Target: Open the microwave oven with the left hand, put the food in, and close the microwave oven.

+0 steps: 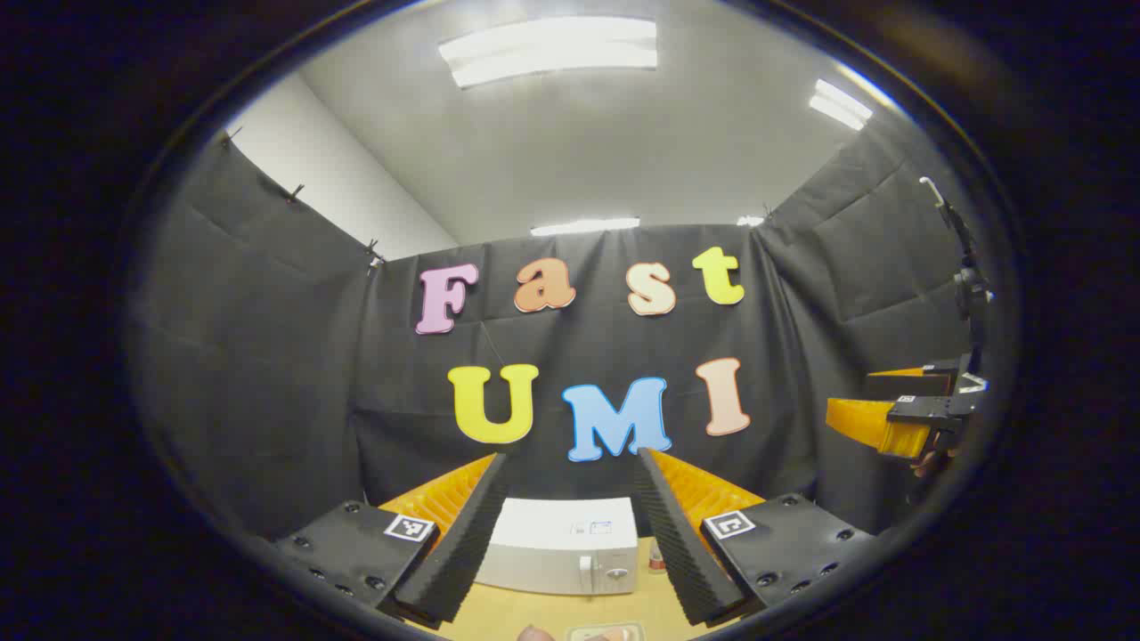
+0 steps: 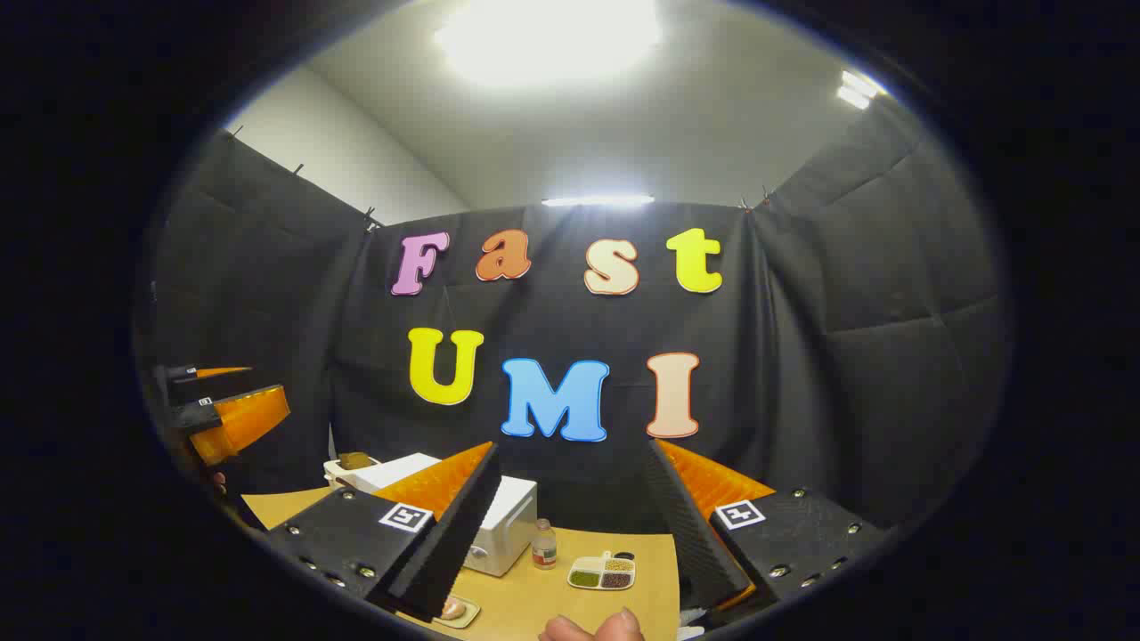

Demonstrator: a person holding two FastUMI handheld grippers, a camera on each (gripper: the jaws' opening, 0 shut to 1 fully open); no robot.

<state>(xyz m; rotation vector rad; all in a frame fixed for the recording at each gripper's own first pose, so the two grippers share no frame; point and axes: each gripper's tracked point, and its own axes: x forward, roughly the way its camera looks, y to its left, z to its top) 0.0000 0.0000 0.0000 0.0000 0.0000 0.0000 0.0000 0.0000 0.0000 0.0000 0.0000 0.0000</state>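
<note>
My left gripper (image 1: 570,534): fingers spread wide, holding nothing — raised above the table.
My right gripper (image 2: 570,534): also wide open, empty.
Microwave (image 1: 563,556): bottom centre, door shut.
Food plate (image 2: 456,611): bottom edge, on the table (image 2: 534,598).

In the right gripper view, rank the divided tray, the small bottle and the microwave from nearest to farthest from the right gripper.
1. Divided tray: on the table between the open right gripper fingers, nearest.
2. Bottle: just left of the tray, slightly farther back.
3. Microwave: left and behind, partly hidden by the left finger.
</note>
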